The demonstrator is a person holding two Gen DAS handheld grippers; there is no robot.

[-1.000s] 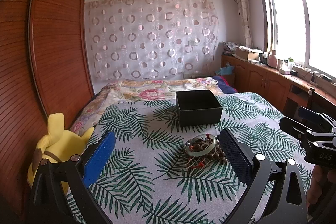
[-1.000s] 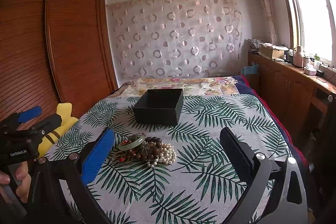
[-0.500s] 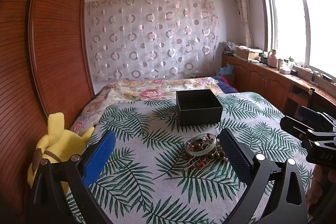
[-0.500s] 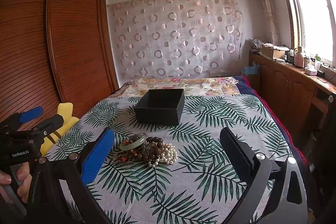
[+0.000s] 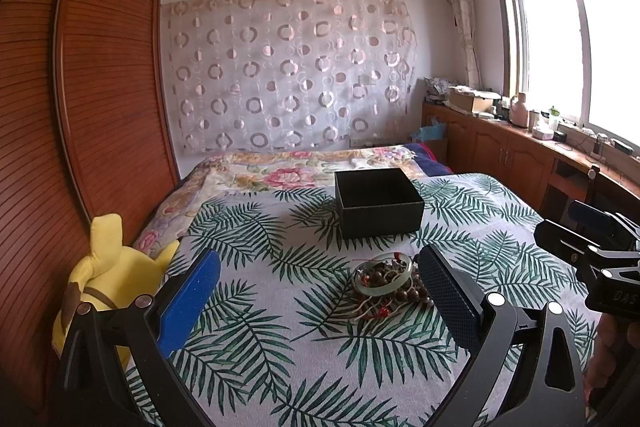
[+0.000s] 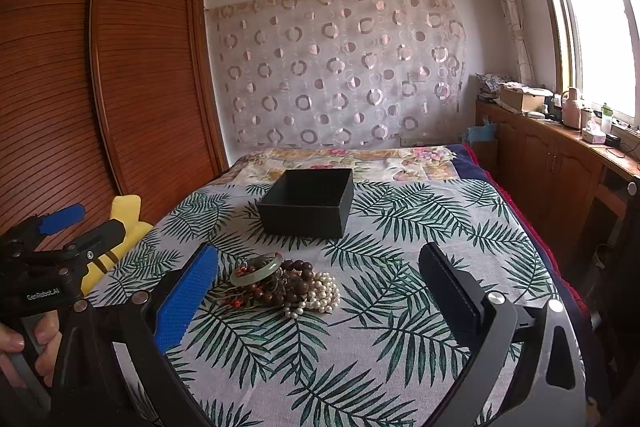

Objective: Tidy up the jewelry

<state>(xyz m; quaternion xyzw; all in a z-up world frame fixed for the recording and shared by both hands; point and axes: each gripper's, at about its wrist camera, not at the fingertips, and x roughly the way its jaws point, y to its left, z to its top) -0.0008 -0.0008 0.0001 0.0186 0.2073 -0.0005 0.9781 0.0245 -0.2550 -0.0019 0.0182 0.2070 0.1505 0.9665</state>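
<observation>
The left gripper (image 5: 320, 291) is hovering spread wide and empty; the right gripper (image 6: 318, 283) is doing likewise. Between them, a jewelry pile (image 6: 286, 285) is lying on the leaf-print cloth (image 6: 400, 227): green bangle, brown beads, white pearls, near the open black box (image 6: 308, 203). Nothing is differing noticeably from half a second ago.

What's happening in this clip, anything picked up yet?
Not yet. A person holds the left gripper and right gripper above a bed, both with jaws open and empty. The jewelry pile, with a green bangle, brown beads and pearls, lies on the leaf-print cover. The black box behind it looks empty.
</observation>
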